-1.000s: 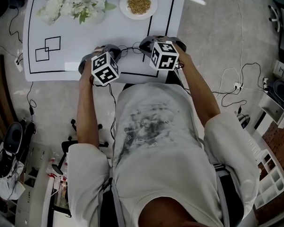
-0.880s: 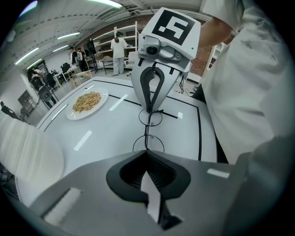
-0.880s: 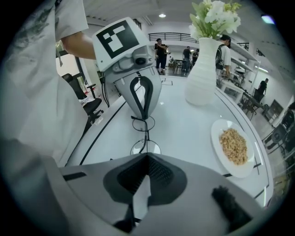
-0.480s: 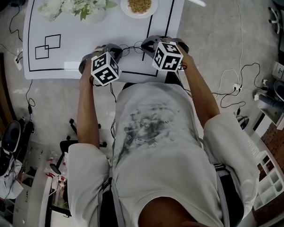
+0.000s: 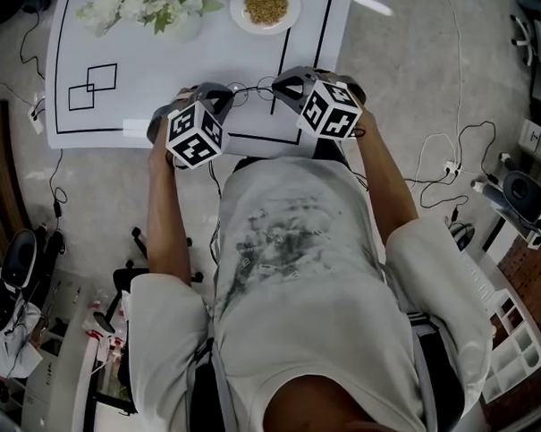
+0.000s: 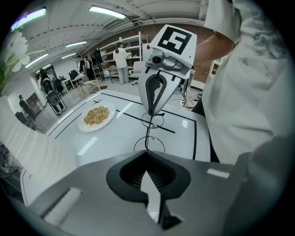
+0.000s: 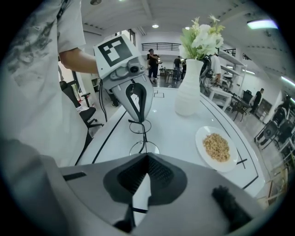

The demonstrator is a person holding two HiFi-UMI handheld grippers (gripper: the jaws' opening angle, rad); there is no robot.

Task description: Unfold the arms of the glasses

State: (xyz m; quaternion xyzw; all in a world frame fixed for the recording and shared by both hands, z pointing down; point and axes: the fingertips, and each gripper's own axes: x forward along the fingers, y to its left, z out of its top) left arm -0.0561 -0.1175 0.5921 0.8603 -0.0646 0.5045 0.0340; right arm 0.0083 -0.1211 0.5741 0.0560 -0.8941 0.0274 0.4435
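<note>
Left gripper (image 6: 146, 152) and right gripper (image 7: 146, 154) face each other, each clamped tight on one end of the glasses (image 5: 249, 90). These span between them over the bench's (image 5: 183, 53) near edge. Beyond: plate (image 5: 263, 7) at 12 o'clock, flowers (image 5: 141, 10) at 11.

**White Worktop, Black Lines**

The worktop (image 5: 183, 62) is white, ruled with black lines — among them two overlapping black-outlined squares (image 5: 91, 89). A white plate (image 5: 235, 11) carries tan, speckled grains (image 5: 264, 5). White flowers (image 5: 136, 9) with green leaves stand in a white vase (image 7: 188, 97). The glasses (image 6: 147, 136) are thin black wire with clear lenses. The left gripper (image 6: 146, 154) and right gripper (image 7: 147, 156) are grey with black ribbed pads (image 6: 159, 174); each bears a white cube (image 5: 193, 133) patterned with black square markers. The person's shirt (image 5: 300, 281) is pale grey with a smudged dark-grey print. The floor (image 5: 407, 61) is mottled grey.
</note>
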